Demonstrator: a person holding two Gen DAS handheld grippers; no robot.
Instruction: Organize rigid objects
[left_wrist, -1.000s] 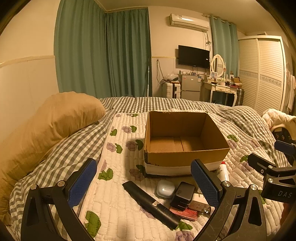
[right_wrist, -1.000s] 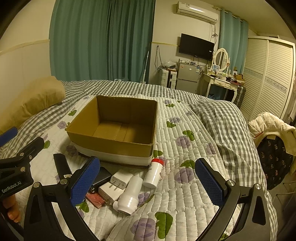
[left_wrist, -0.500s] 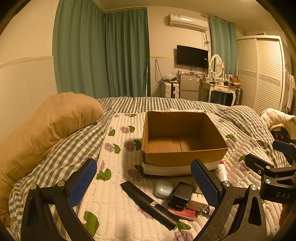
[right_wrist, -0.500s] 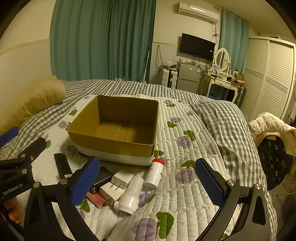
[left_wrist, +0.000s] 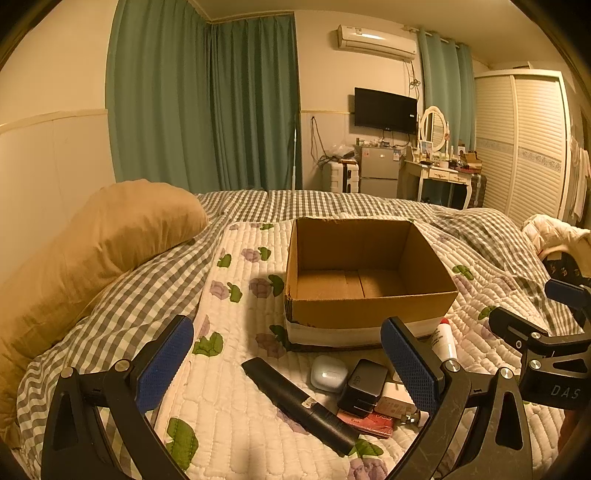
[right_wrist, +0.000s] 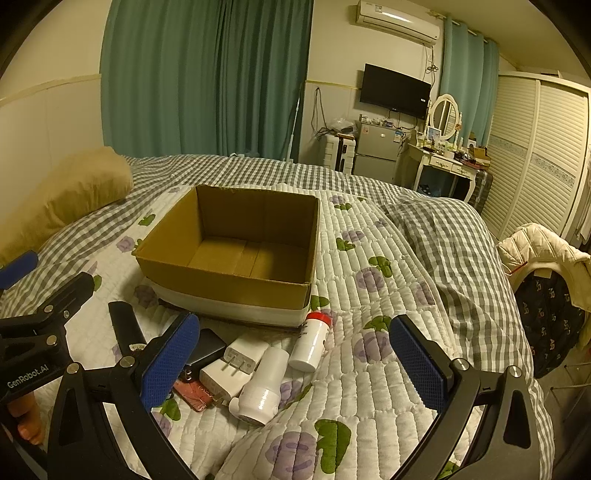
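Note:
An open, empty cardboard box stands on the quilted bed; it also shows in the right wrist view. In front of it lie a black remote, a white earbud case, a black charger, a white plug adapter, a red flat item, a white bottle and a red-capped white bottle. My left gripper is open and empty above the remote. My right gripper is open and empty above the white bottles.
A tan pillow lies at the left of the bed. A checked duvet bunches at the right. A chair with a cream jacket stands beside the bed. Curtains, a fridge, a dressing table and a wardrobe line the far wall.
Both views have shifted only slightly; the box sits a little further left in the left wrist view. Both grippers stay open and the objects have not moved.

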